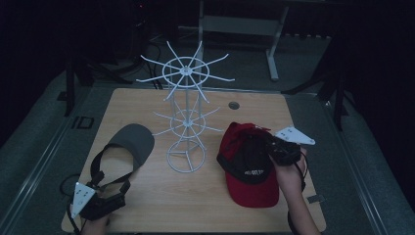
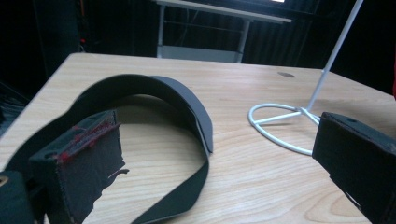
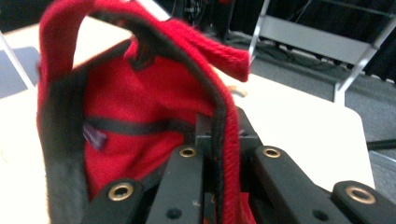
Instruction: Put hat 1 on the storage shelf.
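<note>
Two caps are out on the tabletop (image 1: 195,205). The right hand-held gripper (image 1: 274,149) pinches the red cap (image 1: 247,171) by its edge. The left hand-held gripper (image 1: 105,198) sits spread beside the grey visor (image 1: 129,142).

red cap (image 1: 250,181), black lining | grey visor (image 1: 134,139) | white wire rack (image 1: 186,110) | black tongs (image 1: 110,200)

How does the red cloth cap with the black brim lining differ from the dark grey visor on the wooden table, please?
The red cloth cap has a full crown; the dark grey visor is just a brim and strap. The cap's rim is clamped in the right gripper; the visor lies free beside the open left gripper. Both sit near the white wire rack.
</note>
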Tool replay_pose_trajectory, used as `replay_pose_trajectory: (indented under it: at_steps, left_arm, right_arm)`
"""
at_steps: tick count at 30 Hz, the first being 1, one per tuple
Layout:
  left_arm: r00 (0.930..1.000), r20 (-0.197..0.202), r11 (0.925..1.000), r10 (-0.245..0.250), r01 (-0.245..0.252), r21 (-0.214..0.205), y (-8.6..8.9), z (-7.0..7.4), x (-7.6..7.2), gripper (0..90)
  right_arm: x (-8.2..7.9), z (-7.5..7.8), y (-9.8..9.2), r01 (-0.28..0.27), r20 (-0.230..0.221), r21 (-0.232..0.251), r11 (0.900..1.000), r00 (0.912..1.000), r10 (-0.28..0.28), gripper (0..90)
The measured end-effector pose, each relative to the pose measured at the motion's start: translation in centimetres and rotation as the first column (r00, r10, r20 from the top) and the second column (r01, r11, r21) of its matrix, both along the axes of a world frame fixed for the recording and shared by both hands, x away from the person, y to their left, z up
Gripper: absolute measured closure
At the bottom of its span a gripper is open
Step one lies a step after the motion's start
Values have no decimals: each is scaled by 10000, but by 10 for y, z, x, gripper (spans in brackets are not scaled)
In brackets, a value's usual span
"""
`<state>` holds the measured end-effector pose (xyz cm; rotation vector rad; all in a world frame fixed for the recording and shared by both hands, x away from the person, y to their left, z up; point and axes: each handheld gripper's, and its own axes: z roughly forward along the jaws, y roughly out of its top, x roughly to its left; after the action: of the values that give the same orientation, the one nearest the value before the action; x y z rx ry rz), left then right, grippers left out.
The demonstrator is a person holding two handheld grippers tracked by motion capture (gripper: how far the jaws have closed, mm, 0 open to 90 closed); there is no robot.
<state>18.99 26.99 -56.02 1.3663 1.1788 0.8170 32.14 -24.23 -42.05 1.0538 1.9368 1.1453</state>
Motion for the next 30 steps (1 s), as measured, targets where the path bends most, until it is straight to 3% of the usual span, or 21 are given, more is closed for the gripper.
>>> replay_pose_trajectory:
  at_steps: [15,18,22,27,30]
  left_arm:
    - [9995,-300,9999,-57,54,-100,-3,3,-1,19]
    - [9996,-266,9994,35,-26,339,-6,4,-2,19]
    - [9993,-367,9994,-68,80,327,-9,6,-3,19]
    - [9931,-992,9980,-625,634,59,-14,13,-5,19]
    - [9886,-1145,9950,-975,991,82,-19,16,-6,19]
  right_arm:
    - [-12,36,-17,131,749,180,9998,9971,-145,860]
    - [-15,41,-19,84,815,263,9996,9966,-105,860]
    - [-20,48,-22,41,1009,403,9992,9949,-81,860]
    - [-25,53,-21,-106,1036,483,9988,9946,55,860]
    - [-29,57,-20,-275,1118,627,9977,9935,204,860]
